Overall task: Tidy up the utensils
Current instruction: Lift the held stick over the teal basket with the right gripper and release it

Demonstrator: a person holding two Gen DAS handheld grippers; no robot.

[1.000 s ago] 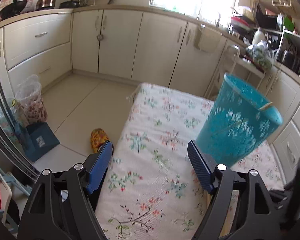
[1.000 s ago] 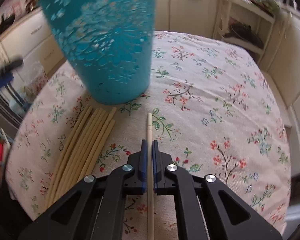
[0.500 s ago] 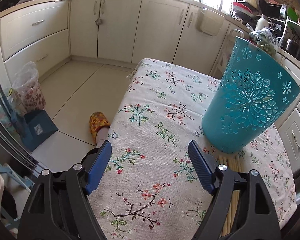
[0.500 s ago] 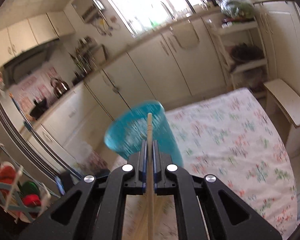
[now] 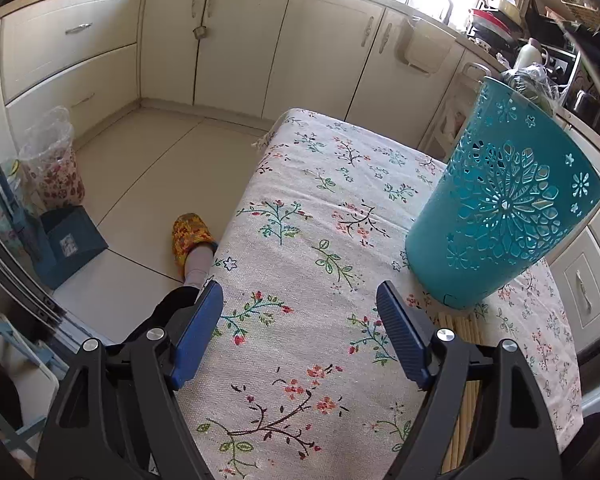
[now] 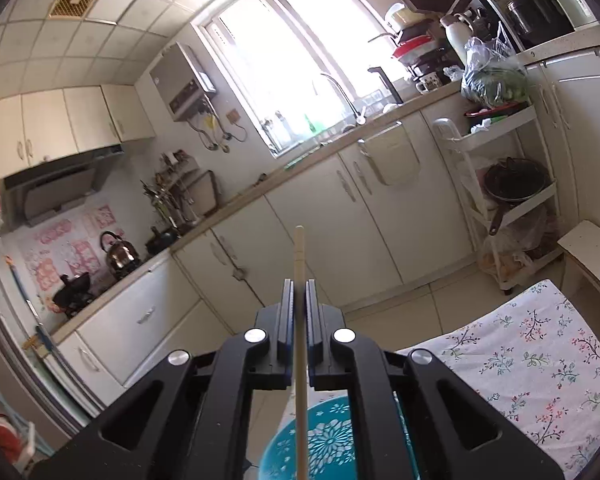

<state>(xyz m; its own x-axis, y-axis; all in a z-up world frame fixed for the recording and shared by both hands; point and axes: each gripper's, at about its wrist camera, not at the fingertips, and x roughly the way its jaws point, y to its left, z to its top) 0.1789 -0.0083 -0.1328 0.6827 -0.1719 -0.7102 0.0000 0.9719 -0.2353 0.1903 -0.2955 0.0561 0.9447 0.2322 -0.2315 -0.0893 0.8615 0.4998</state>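
Step in hand, as judged: one chopstick (image 6: 299,264) is being carried to the teal holder (image 5: 500,208) for dropping in. The right claw (image 6: 299,292) is shut tight on the chopstick, which is pinched between the blue pads (image 6: 286,312) and runs straight along the claw's line, its tip sticking out ahead and its tail passing back under the camera. The claw is aimed almost level at the kitchen cabinets, high above the holder; the holder's cut-out wall is seen below the claw at the bottom of the right wrist view.

To do this well, the claw should be tipped down until the chopstick points into the holder's mouth, centred over the opening, then lowered before the pads are released, so the stick is not bounced off the rim. The holder is light-looking and perforated and could be knocked over by a sideways touch.

The left claw (image 5: 300,344) is held wide open with nothing between its pads, low over the flowered cloth of the counter (image 5: 300,184), beside the holder and apart from it. It could be used to steady the holder if needed.

Containers: the holder stands on the counter, leaning in the fisheye view. Its inside cannot be seen, so its contents cannot be told. A bundle of chopsticks (image 5: 464,332) lies flat on the cloth just in front of the holder's base, partly hidden by the left claw's finger.
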